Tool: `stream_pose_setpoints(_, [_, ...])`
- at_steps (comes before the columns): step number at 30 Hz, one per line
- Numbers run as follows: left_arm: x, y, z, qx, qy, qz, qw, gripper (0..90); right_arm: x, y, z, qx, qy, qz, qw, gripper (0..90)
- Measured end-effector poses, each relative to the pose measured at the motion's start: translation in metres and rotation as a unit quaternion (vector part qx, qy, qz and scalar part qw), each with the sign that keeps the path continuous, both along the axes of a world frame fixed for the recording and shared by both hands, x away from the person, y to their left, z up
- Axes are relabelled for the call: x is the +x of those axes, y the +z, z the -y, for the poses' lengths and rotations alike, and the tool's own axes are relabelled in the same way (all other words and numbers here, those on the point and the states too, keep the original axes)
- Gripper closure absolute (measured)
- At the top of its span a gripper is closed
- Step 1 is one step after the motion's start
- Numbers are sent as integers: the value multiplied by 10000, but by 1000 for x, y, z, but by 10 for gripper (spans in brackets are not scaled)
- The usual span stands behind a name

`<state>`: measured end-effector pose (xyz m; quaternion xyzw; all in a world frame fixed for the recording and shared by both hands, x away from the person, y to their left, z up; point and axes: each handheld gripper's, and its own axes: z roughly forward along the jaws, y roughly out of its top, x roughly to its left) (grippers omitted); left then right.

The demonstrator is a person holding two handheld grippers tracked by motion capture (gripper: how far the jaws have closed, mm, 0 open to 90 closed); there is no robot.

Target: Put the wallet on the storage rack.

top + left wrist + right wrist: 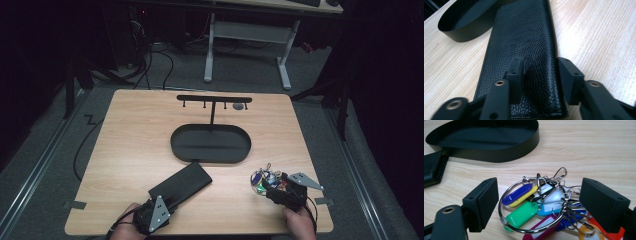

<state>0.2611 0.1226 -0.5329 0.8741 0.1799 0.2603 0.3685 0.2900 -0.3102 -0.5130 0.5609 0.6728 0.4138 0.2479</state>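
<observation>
Left claw (167, 202): we see it at 7 o'clock on the table (125, 145), held by a hand (125, 231) coming in from the near edge. Its 2 jaws stand partly apart over the near end of the wallet; in the left gripper view one jaw sits on the leather face and the other just outside the wallet's long edge. We cannot tell whether the pads press on it.

Wallet (524, 50): black, grained leather, lying flat on the table at 7 o'clock, its long side running from the left claw toward 1 o'clock. Its far end lies just beside the near wall of the tray; we cannot tell whether they touch.

Tray (210, 145): a black oval dish with a low wall, at the centre of the table. A thin post rises from its far side to a black crossbar (214, 98) with 4 small pegs, at 12 o'clock.

Key bunch (536, 205): at 5 o'clock on the table, well apart from the wallet and near the tray's right end. A large metal ring carries plastic tags in blue, yellow, green, white, pink, orange and red, plus several smaller rings and clips.

Right claw (539, 207): at 5 o'clock, held by the other hand (300, 222). Its 2 jaws stand wide apart with the key bunch lying between them on the table; neither pad presses on the keys.
</observation>
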Motion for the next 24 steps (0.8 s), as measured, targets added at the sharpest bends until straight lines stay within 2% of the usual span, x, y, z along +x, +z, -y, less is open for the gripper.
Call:
stream_pose_setpoints(4, [1, 0, -3, -153, -32, -72, 9999, 680, 1, 0, 0, 24, 75, -18, 10000, 161])
stream_pose_setpoints(10, [-1, 3, -2, -137, 9, -50, 9999, 734, 1, 0, 1, 44, 140, -3, 9999, 160])
stream_pose_setpoints(14, [-2, 7, -3, -239, 55, -87, 9997, 768, 0, 1, 1, 52, 167, 20, 9998, 160])
stream_pose_setpoints(24, [1, 16, -12, -724, 108, -171, 9972, 805, 4, 0, 2, 103, 205, 28, 9997, 162])
